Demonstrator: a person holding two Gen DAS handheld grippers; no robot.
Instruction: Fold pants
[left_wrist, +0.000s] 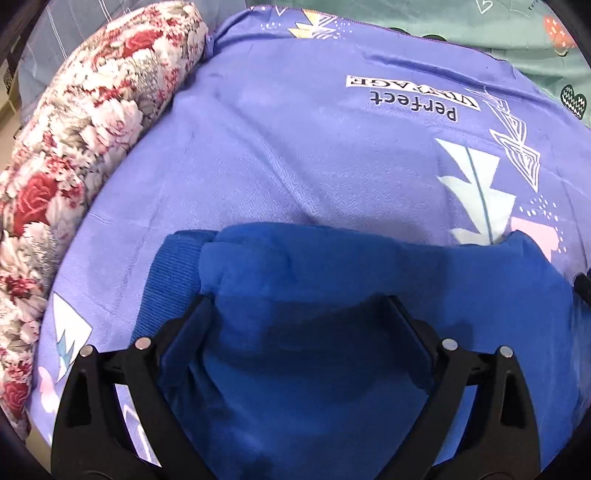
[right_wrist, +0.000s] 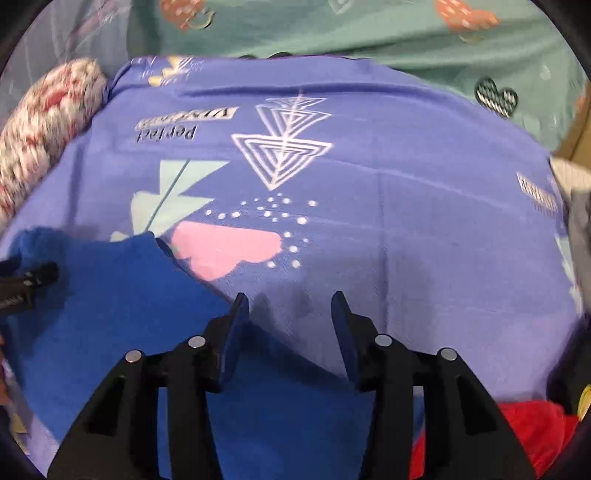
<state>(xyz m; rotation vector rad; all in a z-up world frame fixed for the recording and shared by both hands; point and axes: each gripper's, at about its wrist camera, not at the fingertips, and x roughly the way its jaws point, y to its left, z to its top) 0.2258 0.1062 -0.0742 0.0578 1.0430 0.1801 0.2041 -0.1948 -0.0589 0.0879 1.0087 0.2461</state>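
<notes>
Blue pants lie bunched on a purple printed sheet, with a ribbed cuff or waistband at their left end. My left gripper is wide open, its fingers straddling the blue cloth without pinching it. In the right wrist view the pants spread over the lower left. My right gripper is open and empty above the pants' right edge and the sheet. The tip of the left gripper shows at the left edge.
A rolled floral quilt runs along the sheet's left side. Green bedding with heart prints lies behind. A red cloth sits at the lower right, and a cardboard edge at the right.
</notes>
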